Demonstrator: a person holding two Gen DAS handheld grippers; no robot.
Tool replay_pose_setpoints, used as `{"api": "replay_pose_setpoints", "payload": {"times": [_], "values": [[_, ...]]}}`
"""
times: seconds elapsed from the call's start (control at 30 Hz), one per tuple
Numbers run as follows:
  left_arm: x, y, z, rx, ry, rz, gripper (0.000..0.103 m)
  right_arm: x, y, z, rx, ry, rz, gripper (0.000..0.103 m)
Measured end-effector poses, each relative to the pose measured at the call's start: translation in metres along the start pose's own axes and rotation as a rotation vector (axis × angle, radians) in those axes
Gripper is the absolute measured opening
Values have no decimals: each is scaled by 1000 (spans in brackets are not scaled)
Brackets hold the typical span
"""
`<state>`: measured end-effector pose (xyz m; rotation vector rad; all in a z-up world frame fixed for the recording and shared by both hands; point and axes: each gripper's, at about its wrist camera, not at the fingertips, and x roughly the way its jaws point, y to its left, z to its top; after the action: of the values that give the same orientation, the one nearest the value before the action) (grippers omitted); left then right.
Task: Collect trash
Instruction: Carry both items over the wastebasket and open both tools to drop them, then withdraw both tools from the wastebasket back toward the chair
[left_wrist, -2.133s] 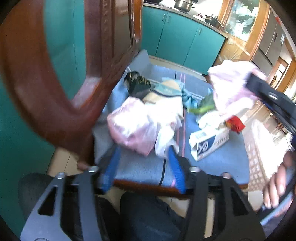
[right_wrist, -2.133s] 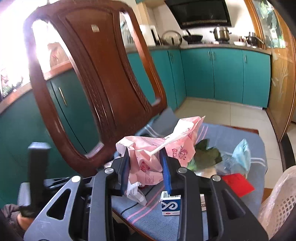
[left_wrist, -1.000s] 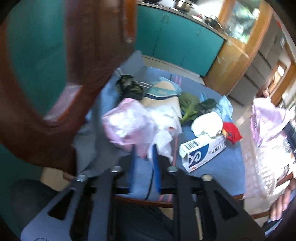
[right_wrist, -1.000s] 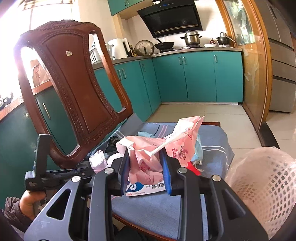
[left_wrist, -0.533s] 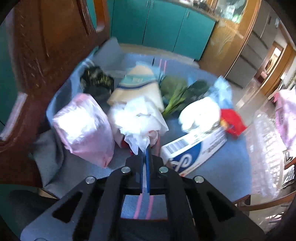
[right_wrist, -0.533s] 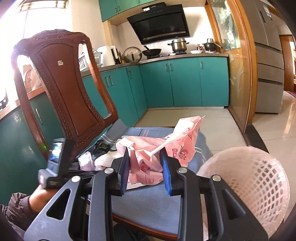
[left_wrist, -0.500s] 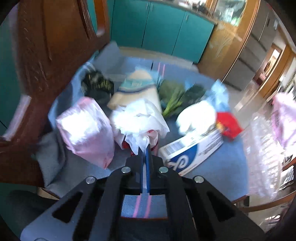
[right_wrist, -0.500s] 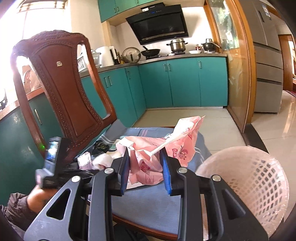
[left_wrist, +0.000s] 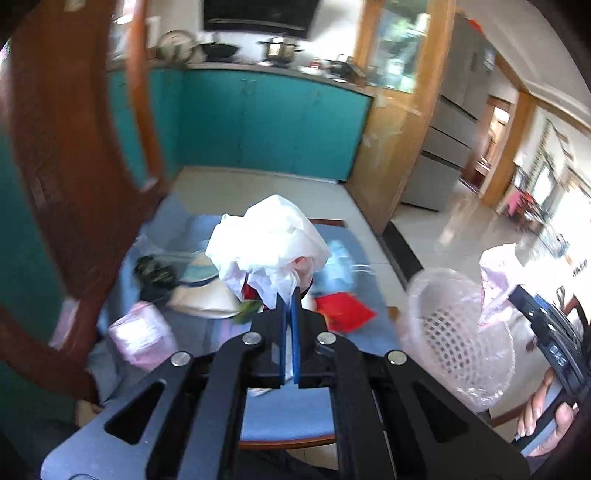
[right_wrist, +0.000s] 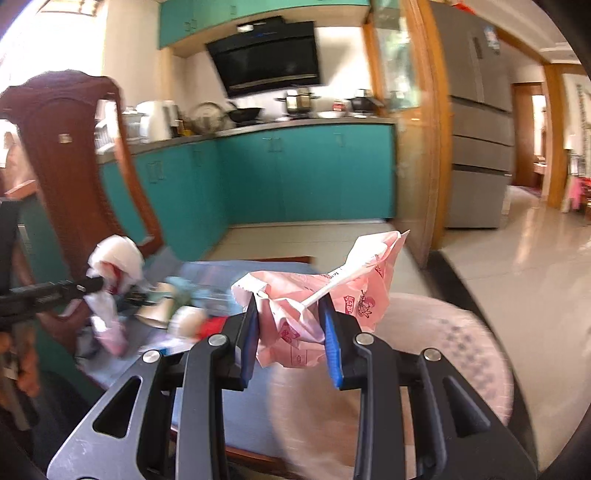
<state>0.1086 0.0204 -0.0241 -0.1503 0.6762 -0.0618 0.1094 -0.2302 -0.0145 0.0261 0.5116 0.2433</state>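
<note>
My left gripper (left_wrist: 287, 301) is shut on a crumpled white plastic bag (left_wrist: 267, 243) and holds it above the blue chair cushion (left_wrist: 280, 417). It also shows in the right wrist view (right_wrist: 114, 264). My right gripper (right_wrist: 291, 317) is shut on a crumpled pink wrapper (right_wrist: 325, 291), over the near rim of a pink mesh trash basket (right_wrist: 424, 369). The basket (left_wrist: 458, 332) stands right of the cushion in the left wrist view, with the pink wrapper (left_wrist: 496, 273) above it.
On the cushion lie a red wrapper (left_wrist: 343, 310), a pink tissue pack (left_wrist: 142, 334), a black bag (left_wrist: 155, 271), a beige item (left_wrist: 203, 295) and pale blue plastic (left_wrist: 340, 264). The wooden chair back (left_wrist: 62, 177) rises at left. Teal cabinets (right_wrist: 303, 173) stand behind.
My left gripper has shut on the white bag and lifted it off the cushion. My right gripper has carried the pink wrapper rightward to over the basket.
</note>
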Motion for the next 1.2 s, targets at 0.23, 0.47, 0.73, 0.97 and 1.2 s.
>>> {"api": "replay_pose_setpoints", "payload": {"times": [0.23,0.47,0.73,0.97,1.2], "values": [[29,-87,5,119,61,-196,4,-17,-62,-17,74,45,-189,31],[77,-158,-12,223,169,-329,4,-26,-90,-34,137,61,-203,31],[126,-198,-45,314,318,-404,13,-16,-100,-41,190,96,-167,31],[116,-186,-42,314,238,-333,71,6,-101,-44,213,157,-155,37],[87,-142,-30,201,144,-266,87,18,-92,-38,245,186,-146,74]]}}
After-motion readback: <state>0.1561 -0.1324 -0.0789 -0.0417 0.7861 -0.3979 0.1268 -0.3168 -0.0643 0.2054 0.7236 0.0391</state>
